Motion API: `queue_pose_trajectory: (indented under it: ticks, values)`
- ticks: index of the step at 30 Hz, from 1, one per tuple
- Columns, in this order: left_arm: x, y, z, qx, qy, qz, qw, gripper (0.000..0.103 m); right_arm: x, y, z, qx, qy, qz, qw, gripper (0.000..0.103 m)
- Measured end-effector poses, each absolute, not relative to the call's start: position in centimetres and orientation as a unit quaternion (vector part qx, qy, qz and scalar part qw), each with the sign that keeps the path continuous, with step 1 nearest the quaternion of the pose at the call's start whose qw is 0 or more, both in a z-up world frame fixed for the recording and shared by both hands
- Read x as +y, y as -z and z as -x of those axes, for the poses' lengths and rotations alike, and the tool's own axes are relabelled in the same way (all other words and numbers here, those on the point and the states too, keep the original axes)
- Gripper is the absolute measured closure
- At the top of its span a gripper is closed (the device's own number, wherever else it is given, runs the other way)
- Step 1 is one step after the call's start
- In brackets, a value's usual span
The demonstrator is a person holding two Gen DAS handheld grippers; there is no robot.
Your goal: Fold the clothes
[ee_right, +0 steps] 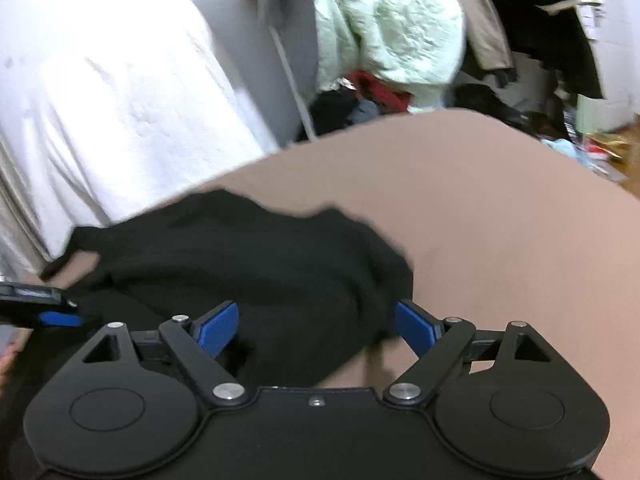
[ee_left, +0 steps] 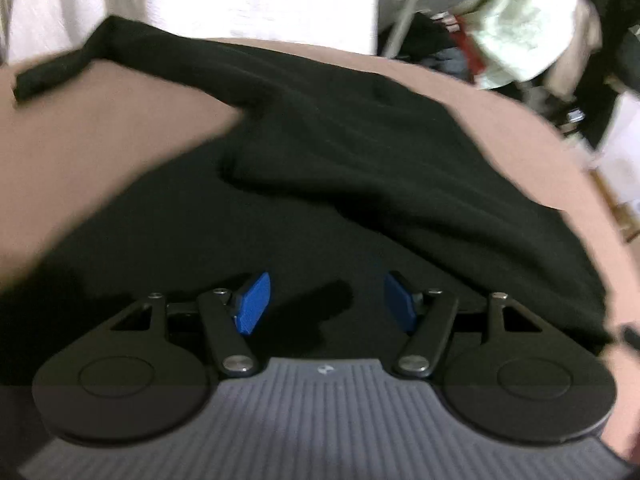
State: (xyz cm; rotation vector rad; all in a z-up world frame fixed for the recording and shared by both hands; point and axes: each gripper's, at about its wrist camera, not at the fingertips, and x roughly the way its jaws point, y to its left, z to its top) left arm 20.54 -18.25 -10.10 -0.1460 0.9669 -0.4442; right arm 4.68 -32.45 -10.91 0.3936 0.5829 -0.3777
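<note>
A black garment (ee_left: 340, 152) lies spread and partly folded over itself on a tan table (ee_left: 100, 132); one sleeve (ee_left: 52, 72) stretches to the far left. My left gripper (ee_left: 326, 304) hovers open just above the garment's near part, its blue pads (ee_left: 254, 302) wide apart with nothing between them. In the right wrist view the same black garment (ee_right: 248, 264) lies bunched on the tan table (ee_right: 500, 208). My right gripper (ee_right: 316, 326) is open over the garment's right edge. The left gripper's blue fingertip (ee_right: 60, 319) shows at the far left.
A white cloth-covered bulk (ee_right: 112, 92) stands behind the table. A pale green quilt (ee_right: 392, 28) hangs over a heap of clothes (ee_right: 360, 100) at the back. Clutter and boxes (ee_right: 592, 136) line the right side beyond the table edge.
</note>
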Motion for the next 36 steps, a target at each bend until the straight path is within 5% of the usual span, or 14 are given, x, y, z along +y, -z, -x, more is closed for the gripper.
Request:
queue_pose_trajectory:
  ticks: [9, 11, 12, 13, 17, 25, 27, 28, 31, 36]
  values:
    - [-20.5, 10.4, -15.7, 0.462, 0.255, 0.068, 0.847, 0.038, -27.8, 14.3, -7.0, 0.345, 0.244, -0.138, 0.896, 0.019]
    - [-19.7, 10.4, -15.7, 0.463, 0.246, 0.075, 0.848, 0.038, -27.8, 14.2, -6.5, 0.351, 0.241, -0.131, 0.895, 0.051]
    - [-19.3, 10.4, -15.7, 0.464, 0.241, 0.079, 0.849, 0.038, -27.7, 14.2, -6.2, 0.353, 0.239, -0.126, 0.896, 0.077]
    - [-18.9, 10.3, -15.7, 0.465, 0.237, 0.083, 0.849, 0.038, -27.4, 14.0, -5.5, 0.354, 0.237, -0.114, 0.897, 0.086]
    - [-17.2, 10.2, -15.8, 0.466, 0.219, 0.098, 0.851, 0.038, -26.1, 13.7, -2.9, 0.355, 0.227, -0.073, 0.904, 0.094]
    - [-14.3, 10.6, -16.5, 0.462, 0.199, 0.136, 0.853, 0.038, -25.7, 13.9, -2.5, 0.420, 0.105, -0.019, 0.901, 0.093]
    - [-13.9, 11.1, -17.3, 0.460, 0.201, 0.147, 0.852, 0.038, -26.8, 13.3, -1.5, 0.407, 0.050, -0.026, 0.912, 0.083]
    - [-13.8, 11.2, -18.0, 0.460, 0.200, 0.153, 0.851, 0.038, -27.8, 12.8, -1.0, 0.398, 0.034, -0.045, 0.916, 0.068]
    - [-14.0, 11.1, -20.8, 0.460, 0.194, 0.164, 0.851, 0.038, -31.0, 10.8, -0.5, 0.345, 0.046, -0.100, 0.932, 0.044]
    - [-15.4, 11.1, -26.3, 0.460, 0.184, 0.186, 0.849, 0.026, -37.1, 9.6, -1.0, 0.271, 0.111, -0.193, 0.936, 0.043]
